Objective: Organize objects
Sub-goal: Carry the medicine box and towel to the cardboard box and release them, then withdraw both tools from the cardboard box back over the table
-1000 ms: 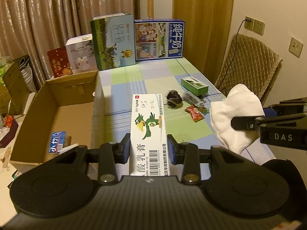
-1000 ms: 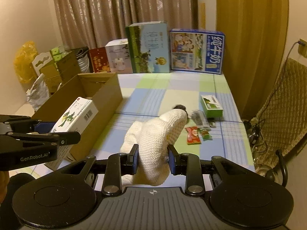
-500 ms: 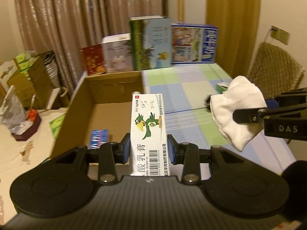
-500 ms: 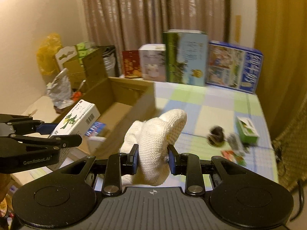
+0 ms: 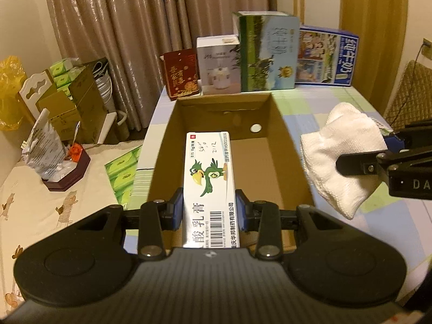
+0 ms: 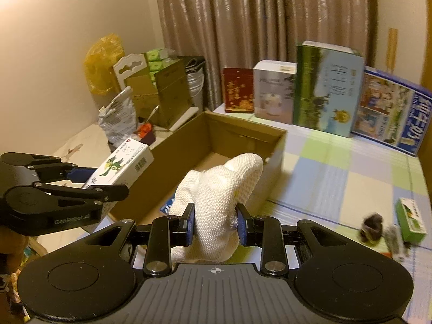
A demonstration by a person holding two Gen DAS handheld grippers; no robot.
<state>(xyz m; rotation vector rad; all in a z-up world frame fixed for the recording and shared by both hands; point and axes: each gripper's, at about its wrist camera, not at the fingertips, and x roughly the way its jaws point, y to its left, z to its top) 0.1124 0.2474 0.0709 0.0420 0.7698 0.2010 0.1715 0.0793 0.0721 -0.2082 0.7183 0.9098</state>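
Two hand-held grippers are loaded, and the drop turns on how each load sits over the carton point(image 5: 286, 145). In the left wrist view the left hand-held gripper point(image 5: 209, 212) pinches the box point(image 5: 209, 178), a long white medicine pack with a green bird, by its two long sides near the barcode end. Its long axis runs straight ahead, from bottom centre up toward mid-frame, parallel to the carton's own length, and its far end points at the carton's back wall. It hangs above the open carton, not touching it, so the carton floor lies directly below and ahead. The left looks the nearer of the two to a release. The right hand-held gripper point(image 6: 214, 225) is pressed onto the cloth point(image 6: 221, 197), a bunched white towel that bulges forward. Seen from the left wrist, it sits at the right of frame, outside the carton's right wall, above the worktop point(image 6: 351, 178). From the right wrist view the carton lies ahead and to the left, so I judge the cloth needs a leftward carry first.
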